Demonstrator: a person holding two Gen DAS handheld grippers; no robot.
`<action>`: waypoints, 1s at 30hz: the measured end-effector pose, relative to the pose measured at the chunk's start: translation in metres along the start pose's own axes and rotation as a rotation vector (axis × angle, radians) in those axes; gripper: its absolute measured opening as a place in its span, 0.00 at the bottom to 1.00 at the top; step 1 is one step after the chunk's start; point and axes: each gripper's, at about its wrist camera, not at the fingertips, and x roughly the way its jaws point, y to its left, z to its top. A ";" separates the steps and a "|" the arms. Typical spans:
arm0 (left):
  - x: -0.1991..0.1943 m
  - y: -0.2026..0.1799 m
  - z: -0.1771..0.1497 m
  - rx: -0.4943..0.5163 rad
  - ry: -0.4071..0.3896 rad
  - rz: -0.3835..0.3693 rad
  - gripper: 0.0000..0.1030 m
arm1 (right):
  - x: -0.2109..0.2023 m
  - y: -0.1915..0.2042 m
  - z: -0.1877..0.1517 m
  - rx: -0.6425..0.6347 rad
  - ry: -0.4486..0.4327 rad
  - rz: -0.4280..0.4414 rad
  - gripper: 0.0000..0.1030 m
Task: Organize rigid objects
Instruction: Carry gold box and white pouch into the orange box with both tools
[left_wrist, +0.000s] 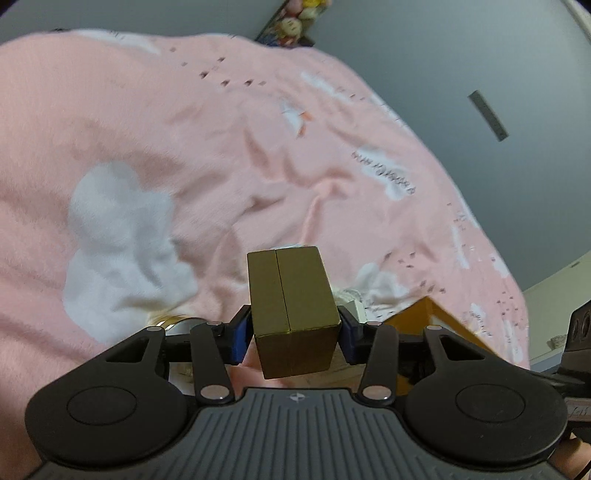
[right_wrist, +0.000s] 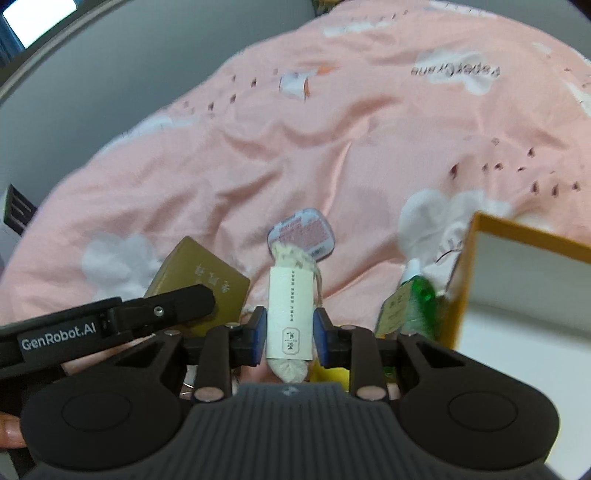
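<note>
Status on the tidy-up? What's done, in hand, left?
Done: nothing visibly stowed; the orange box interior that shows looks bare. In hand: left gripper clamps the gold box; right gripper clamps the white pouch. Left: pink tin and green bottle on the blanket.

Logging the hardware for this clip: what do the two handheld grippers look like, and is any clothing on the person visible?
Both the left gripper and right gripper match: a ribbed dark-grey body with a small cross emblem, black linkage arms with silver pivot pins, round black side housings and blue pads. In the right wrist view the left gripper's side reads "GenRobot.AI" in white. No cables or sleeves show.
</note>
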 end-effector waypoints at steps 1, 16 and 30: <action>-0.002 -0.005 0.000 0.007 -0.005 -0.013 0.51 | -0.007 -0.001 0.001 0.005 -0.014 0.000 0.25; 0.004 -0.115 -0.018 0.203 0.037 -0.255 0.51 | -0.157 -0.057 -0.010 0.147 -0.266 -0.079 0.25; 0.115 -0.189 -0.060 0.444 0.292 -0.231 0.51 | -0.136 -0.182 -0.055 0.457 -0.166 -0.243 0.25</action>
